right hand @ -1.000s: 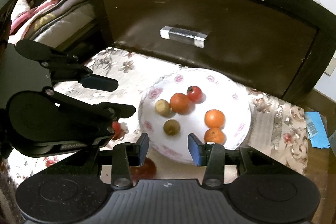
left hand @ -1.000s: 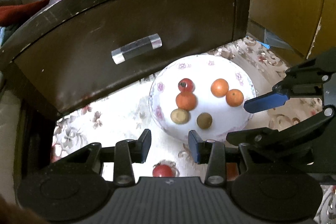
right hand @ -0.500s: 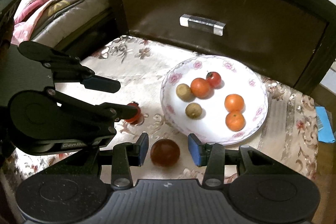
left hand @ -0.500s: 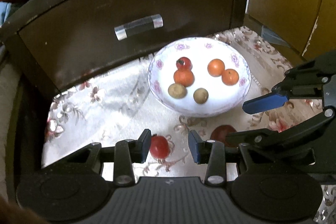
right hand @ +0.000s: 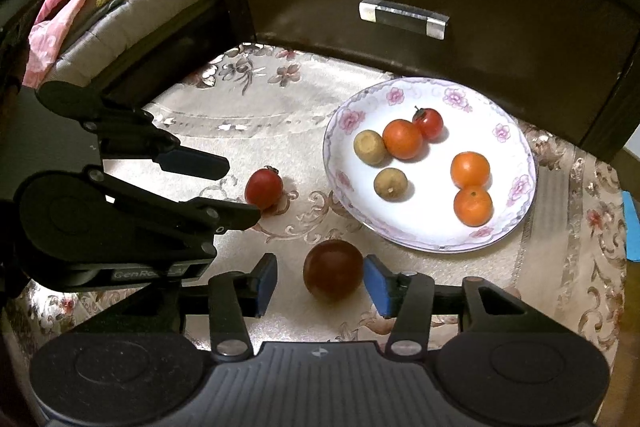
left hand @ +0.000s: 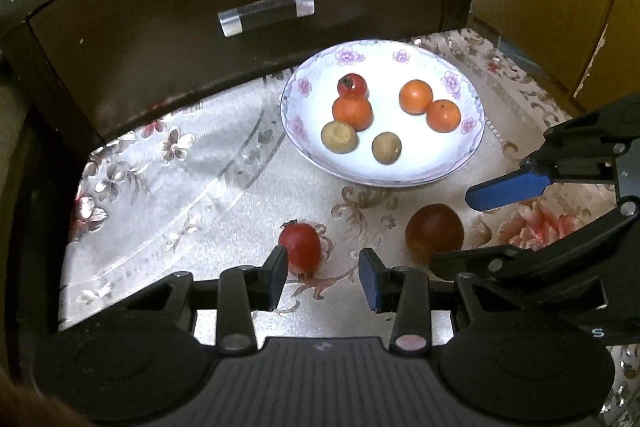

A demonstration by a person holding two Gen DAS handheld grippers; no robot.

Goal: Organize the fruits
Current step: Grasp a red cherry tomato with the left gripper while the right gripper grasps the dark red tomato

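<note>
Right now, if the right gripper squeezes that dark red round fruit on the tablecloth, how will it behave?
The dark red round fruit is round, so it will probably roll if nudged off-centre. Its skin looks smooth, perhaps slippery between the right gripper pads. Likely soft; squeeze gently.

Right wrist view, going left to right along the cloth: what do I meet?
left gripper → small red tomato → dark red fruit between the right gripper fingers → flowered plate of fruit.

Partly hidden lettering "GenRe…" stood on the side of the left gripper (right hand: 224, 187); a lone white "S" showed on the right gripper (left hand: 472, 231), nothing else readable
</note>
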